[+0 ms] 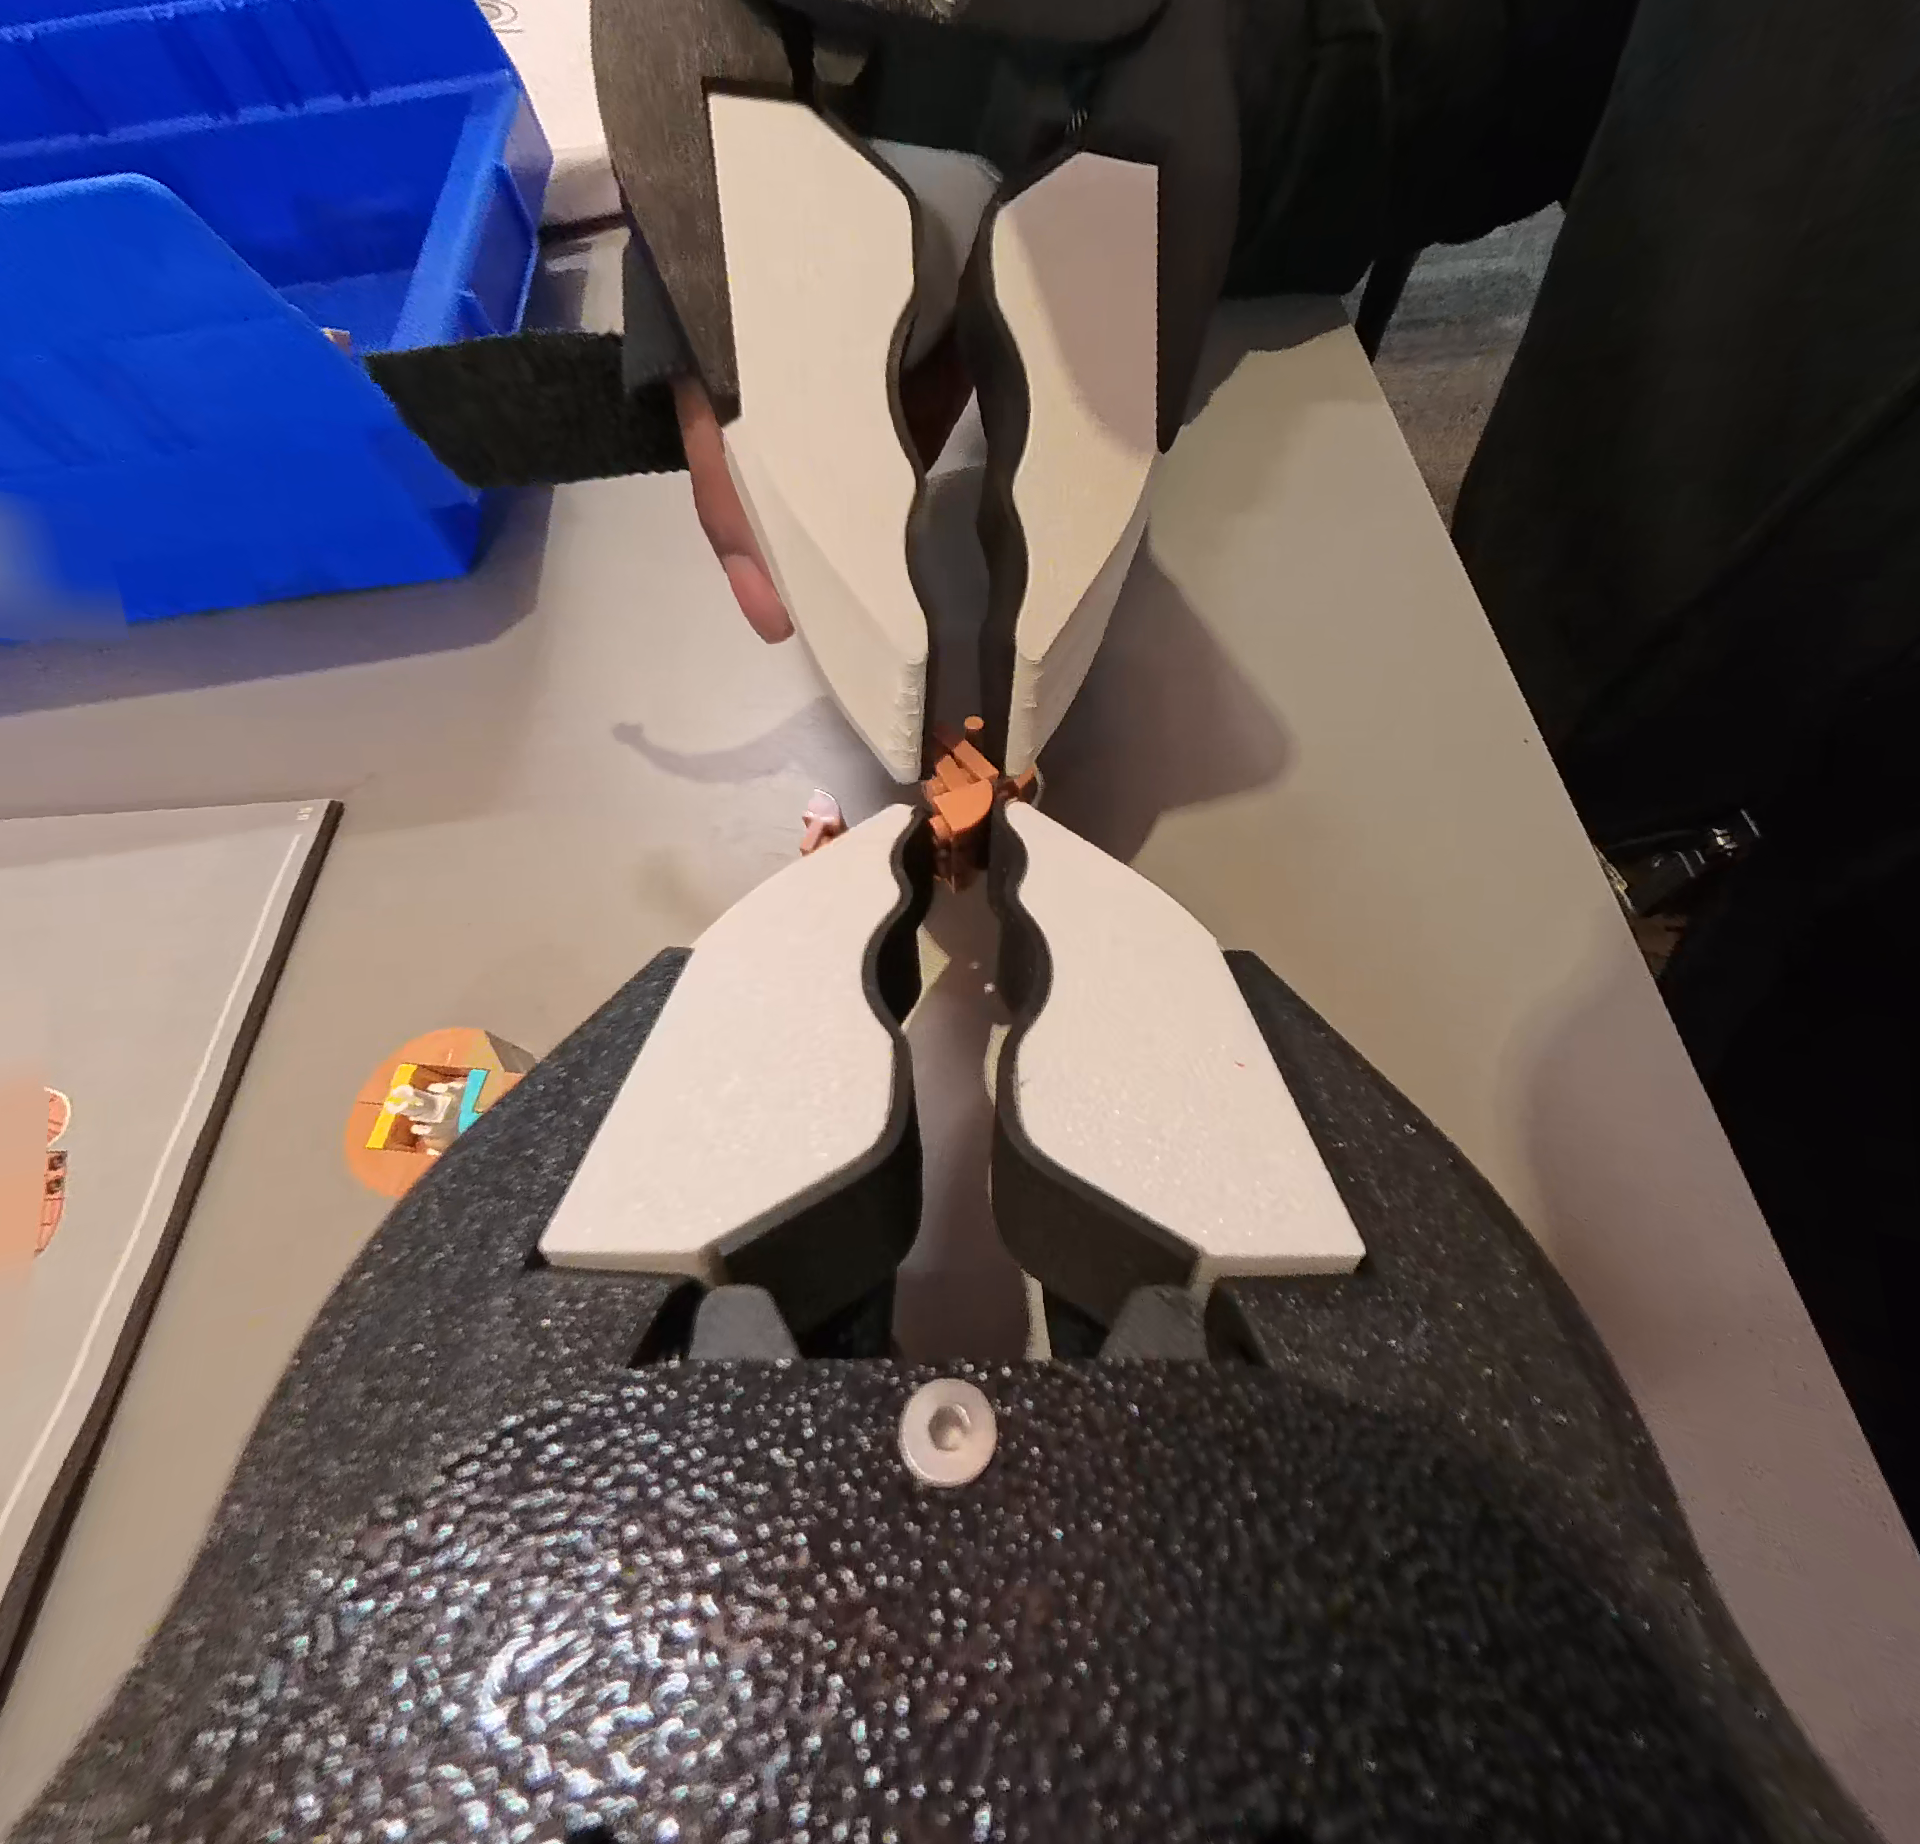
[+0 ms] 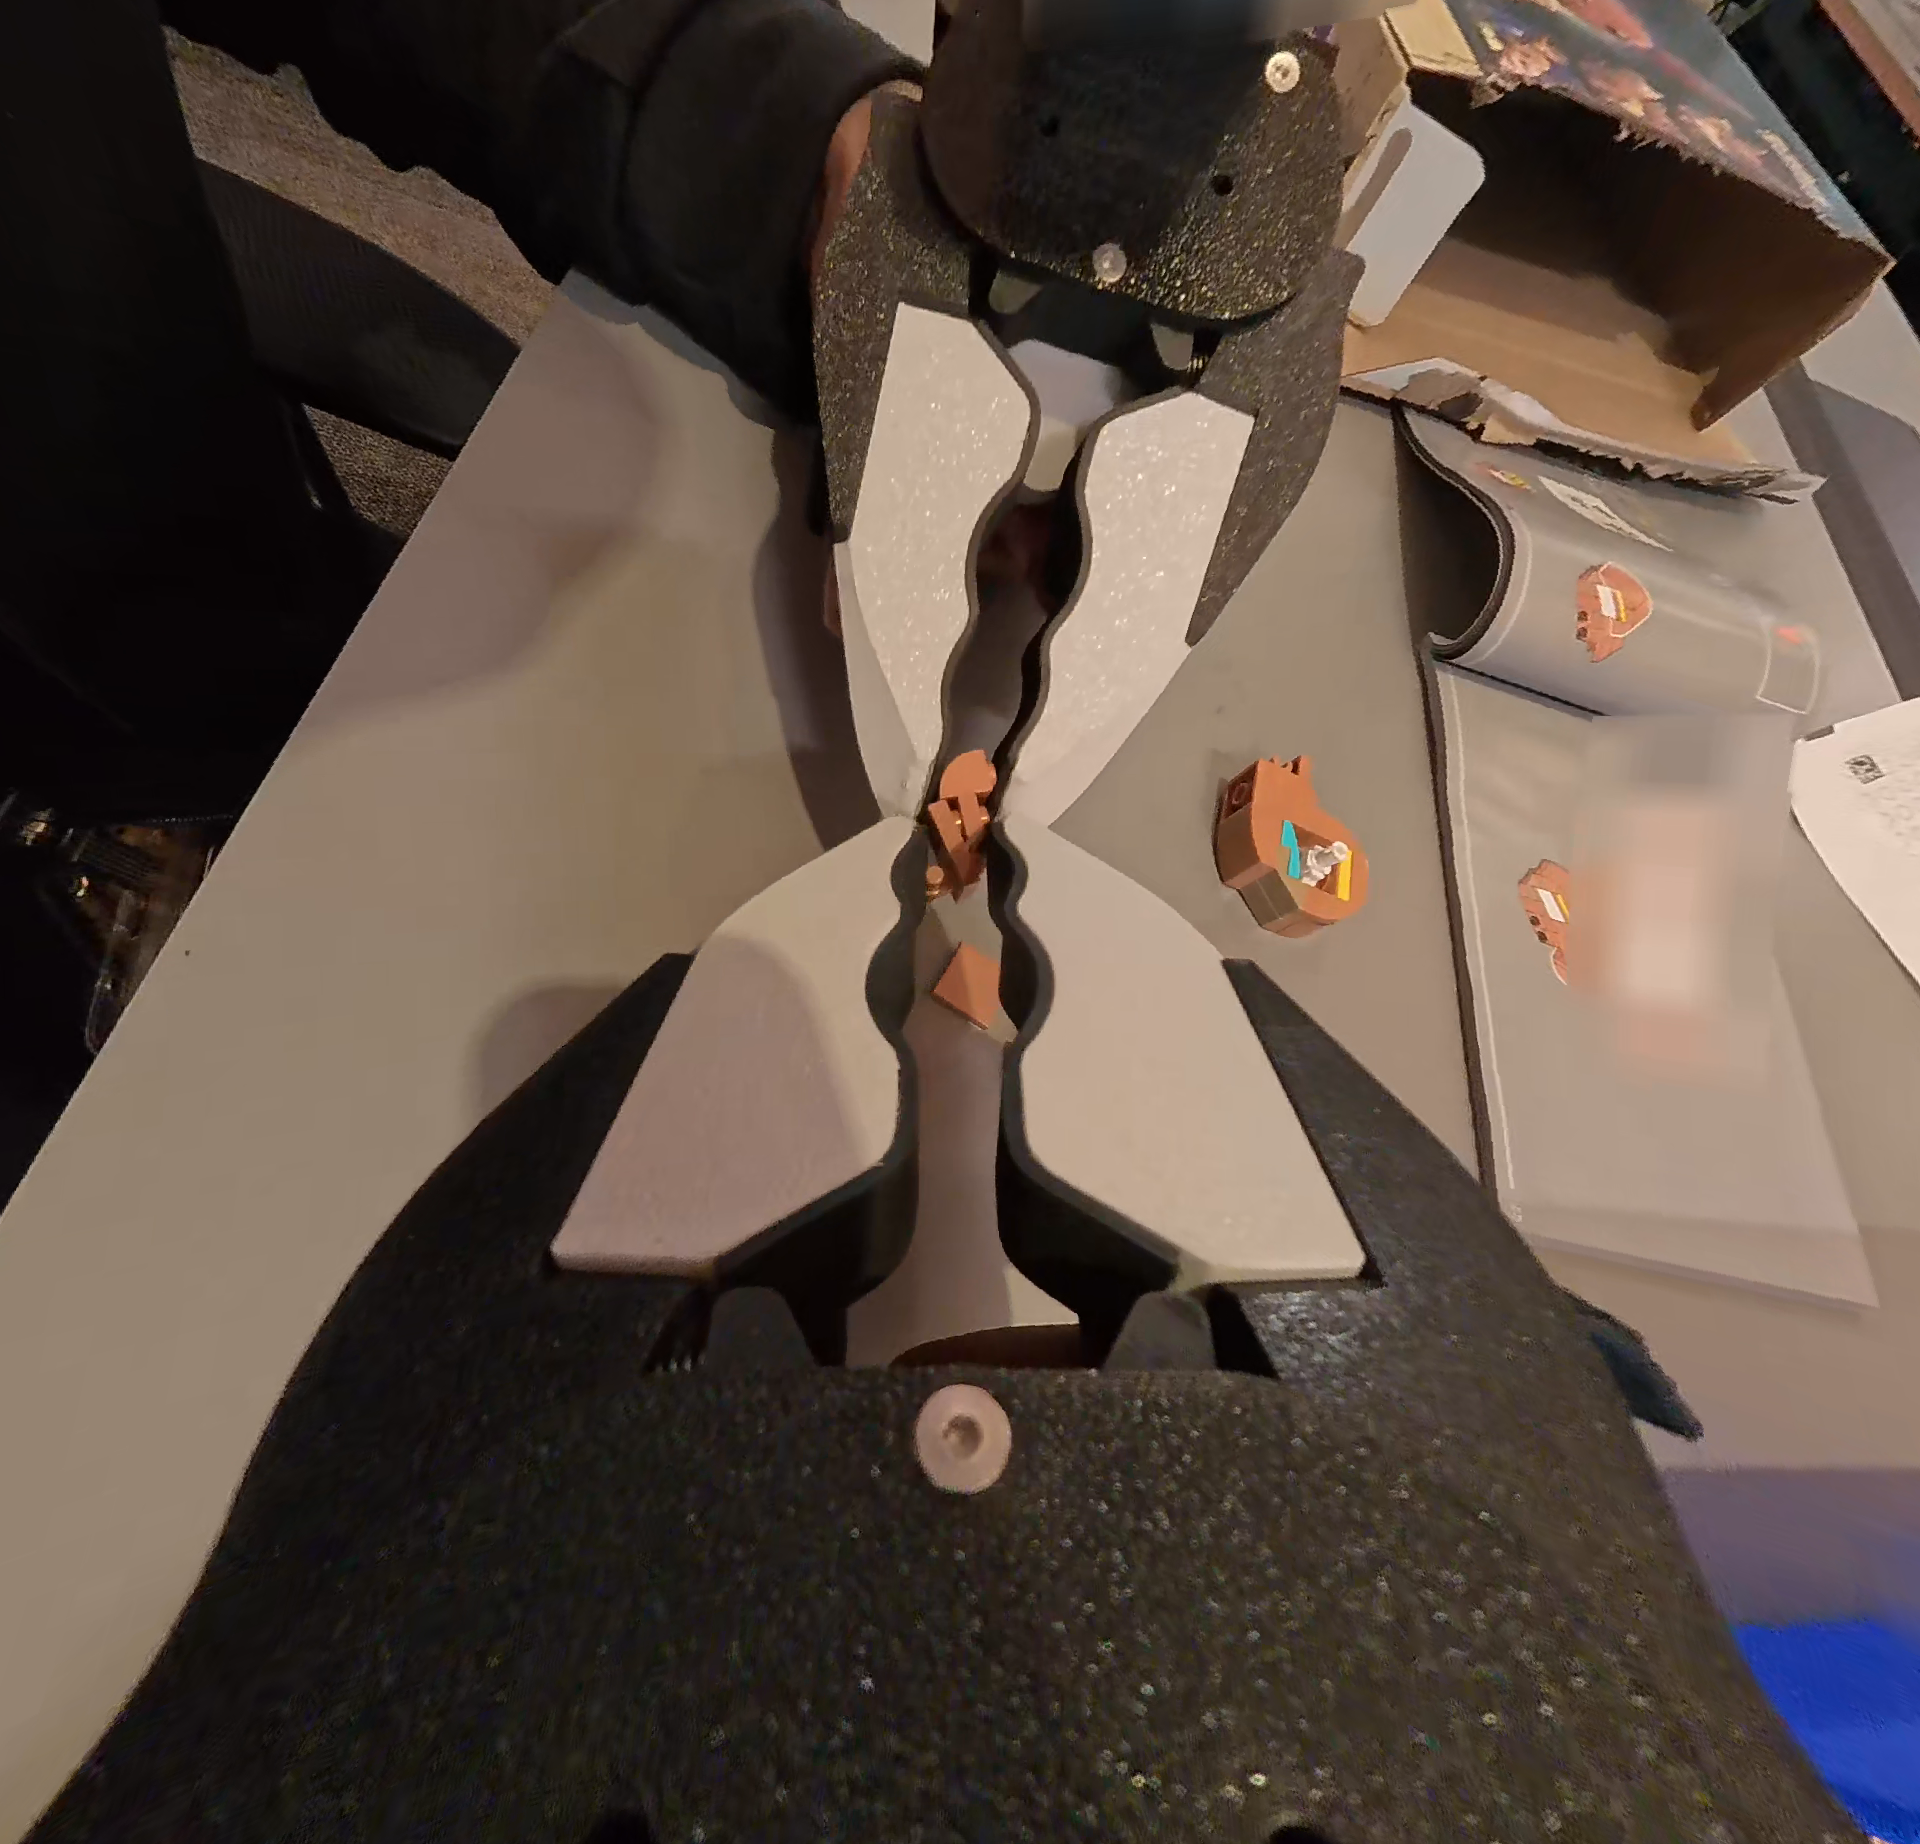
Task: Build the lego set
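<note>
My two grippers meet tip to tip above the grey table. A small brown brick assembly sits between both pairs of fingertips. My left gripper is shut on its near end, with the pads pressed on its sides. My right gripper is shut on a studded brown piece of the same assembly. In the right wrist view the left gripper clamps the rounded brown end. In the left wrist view the right gripper comes in from the top.
A loose brown tile lies on the table under my right gripper. A round brown model with teal and yellow parts stands nearby. Blue bins, a grey booklet and a cardboard box are around. The table edge is close. Left and right tips are no more than a few centimetres apart.
</note>
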Action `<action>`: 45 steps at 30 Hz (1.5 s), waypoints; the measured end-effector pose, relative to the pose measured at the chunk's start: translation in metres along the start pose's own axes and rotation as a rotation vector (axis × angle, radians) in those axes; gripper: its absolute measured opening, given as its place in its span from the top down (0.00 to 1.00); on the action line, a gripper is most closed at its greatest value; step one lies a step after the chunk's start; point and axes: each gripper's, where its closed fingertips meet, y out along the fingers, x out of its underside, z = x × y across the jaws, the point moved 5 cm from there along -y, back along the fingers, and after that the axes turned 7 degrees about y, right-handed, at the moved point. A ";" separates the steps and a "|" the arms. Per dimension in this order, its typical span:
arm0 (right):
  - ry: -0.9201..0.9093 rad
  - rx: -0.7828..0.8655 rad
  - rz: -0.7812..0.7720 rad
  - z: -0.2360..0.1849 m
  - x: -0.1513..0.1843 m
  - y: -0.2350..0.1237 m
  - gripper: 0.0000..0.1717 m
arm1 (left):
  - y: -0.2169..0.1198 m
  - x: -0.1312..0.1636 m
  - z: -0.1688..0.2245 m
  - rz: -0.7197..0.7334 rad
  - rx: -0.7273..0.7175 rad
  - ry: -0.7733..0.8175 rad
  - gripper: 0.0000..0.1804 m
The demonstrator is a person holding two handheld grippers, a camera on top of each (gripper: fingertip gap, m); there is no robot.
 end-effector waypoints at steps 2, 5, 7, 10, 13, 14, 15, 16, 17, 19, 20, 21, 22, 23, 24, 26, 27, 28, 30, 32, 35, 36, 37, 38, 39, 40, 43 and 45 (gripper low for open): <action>-0.001 -0.002 -0.002 -0.001 0.001 0.001 0.94 | 0.000 0.001 0.001 -0.009 0.004 0.001 0.95; -0.001 -0.005 -0.005 -0.001 0.001 0.003 0.95 | 0.001 0.002 0.002 -0.021 0.014 0.007 0.95; -0.004 -0.006 -0.012 -0.002 0.002 0.004 0.96 | 0.001 0.003 0.003 -0.036 0.018 0.016 0.95; 0.011 -0.007 -0.009 -0.001 0.003 0.005 0.96 | 0.001 0.004 0.003 -0.051 0.010 0.026 0.95; 0.023 0.001 0.007 0.000 0.002 0.005 0.96 | 0.000 0.003 0.002 -0.056 -0.007 0.036 0.95; 0.029 0.013 0.012 0.001 0.002 0.005 0.96 | -0.001 0.003 0.001 -0.058 -0.020 0.036 0.95; 0.037 0.022 0.017 0.002 0.001 0.005 0.97 | -0.001 0.003 0.000 -0.059 -0.028 0.034 0.95; 0.043 0.030 0.021 0.003 0.001 0.006 0.96 | -0.002 0.003 -0.001 -0.062 -0.037 0.035 0.95; 0.046 0.038 0.021 0.003 0.001 0.006 0.97 | -0.002 0.003 -0.001 -0.067 -0.047 0.038 0.95; 0.051 0.059 0.014 0.004 0.002 0.008 0.97 | -0.003 0.005 -0.002 -0.087 -0.069 0.046 0.95; 0.055 0.070 0.012 0.004 0.003 0.009 0.97 | -0.002 0.005 -0.002 -0.097 -0.081 0.049 0.95; 0.057 0.082 0.012 0.005 0.003 0.009 0.97 | -0.003 0.006 -0.003 -0.104 -0.092 0.049 0.95; 0.060 0.096 0.012 0.005 0.002 0.010 0.97 | -0.003 0.006 -0.003 -0.108 -0.101 0.046 0.95; 0.063 0.111 0.015 0.006 0.002 0.010 0.97 | -0.003 0.006 -0.004 -0.108 -0.107 0.041 0.95; 0.064 0.122 0.013 0.007 0.002 0.010 0.97 | -0.003 0.006 -0.005 -0.110 -0.117 0.031 0.95; 0.065 0.130 0.002 0.007 0.003 0.012 0.97 | -0.002 0.007 -0.005 -0.118 -0.117 0.016 0.95; 0.065 0.132 -0.001 0.006 0.004 0.013 0.97 | -0.002 0.008 -0.005 -0.122 -0.113 0.011 0.95; 0.061 0.131 -0.002 0.006 0.004 0.013 0.97 | -0.001 0.009 -0.005 -0.125 -0.105 0.007 0.95; 0.042 0.128 -0.001 0.004 0.004 0.013 0.97 | -0.001 0.009 -0.004 -0.119 -0.097 0.011 0.95; 0.051 0.109 0.009 0.004 0.004 0.013 0.97 | -0.001 0.009 -0.003 -0.096 -0.070 -0.005 0.95; 0.113 0.082 0.033 0.006 0.005 0.013 0.97 | -0.002 0.011 -0.004 -0.066 -0.023 -0.061 0.95; 0.148 0.075 0.048 0.009 0.005 0.012 0.97 | -0.003 0.010 -0.006 -0.052 -0.029 -0.074 0.95; 0.191 0.068 0.069 0.012 0.004 0.011 0.97 | -0.004 0.009 -0.008 -0.031 -0.042 -0.088 0.94; 0.239 0.057 0.093 0.015 0.003 0.009 0.97 | -0.005 0.008 -0.011 -0.013 -0.066 -0.100 0.91; 0.289 0.046 0.115 0.018 0.002 0.007 0.97 | -0.007 0.007 -0.014 0.000 -0.091 -0.111 0.87; 0.338 0.038 0.139 0.020 0.002 0.006 0.97 | -0.009 0.007 -0.016 0.016 -0.108 -0.122 0.86; 0.507 -0.006 0.223 0.028 0.000 0.001 0.97 | -0.016 0.004 -0.022 0.072 -0.144 -0.162 0.85; 0.624 -0.036 0.281 0.034 -0.001 -0.001 0.97 | -0.019 0.003 -0.024 0.106 -0.151 -0.194 0.85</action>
